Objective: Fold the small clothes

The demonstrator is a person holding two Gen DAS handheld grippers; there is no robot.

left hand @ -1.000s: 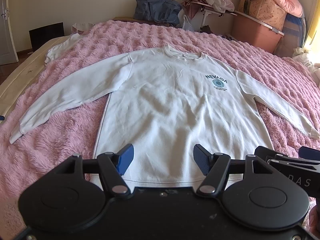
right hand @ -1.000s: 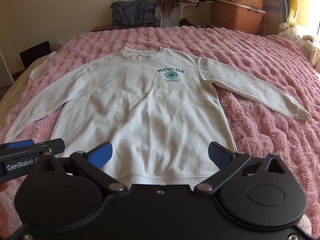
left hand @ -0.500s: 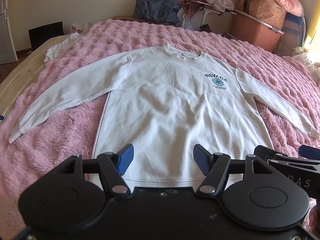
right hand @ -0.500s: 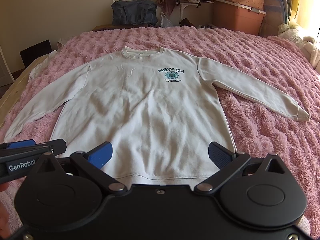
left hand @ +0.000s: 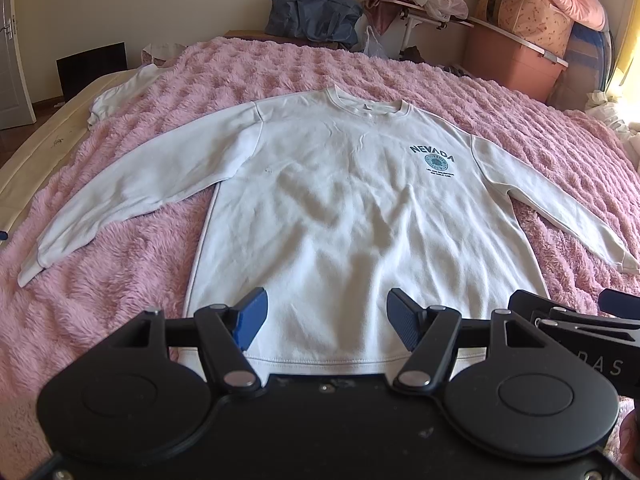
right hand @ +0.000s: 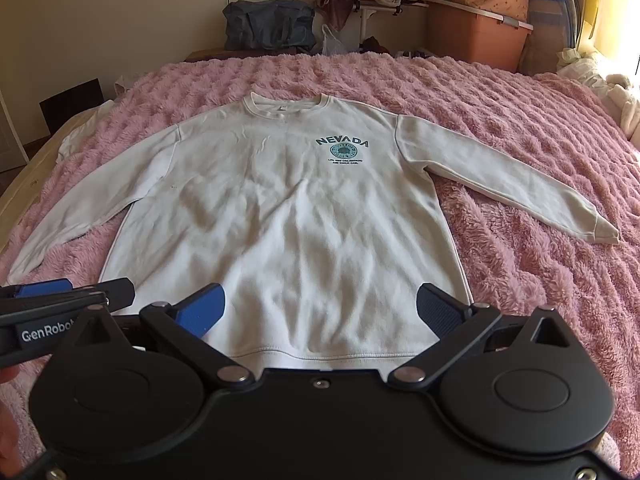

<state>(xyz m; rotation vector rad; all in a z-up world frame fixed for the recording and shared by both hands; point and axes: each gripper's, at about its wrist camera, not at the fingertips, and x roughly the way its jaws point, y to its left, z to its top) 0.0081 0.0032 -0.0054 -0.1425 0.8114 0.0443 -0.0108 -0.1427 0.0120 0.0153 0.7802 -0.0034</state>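
Pink fleece blanket (left hand: 500, 100) covers the bed; on it I see the white sweatshirt (left hand: 360, 216) spread flat, front up, both sleeves extended outward. My left gripper (left hand: 326, 314) hovers over the hem, jaws parted wide, holding nothing. My right gripper (right hand: 320, 312) sits beside it over the same hem, spread wider, likewise empty.

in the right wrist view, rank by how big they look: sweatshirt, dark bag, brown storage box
1. sweatshirt
2. and 3. dark bag and brown storage box: these look alike, so no ranking.
The sweatshirt lies nearest the camera, which inflates it.
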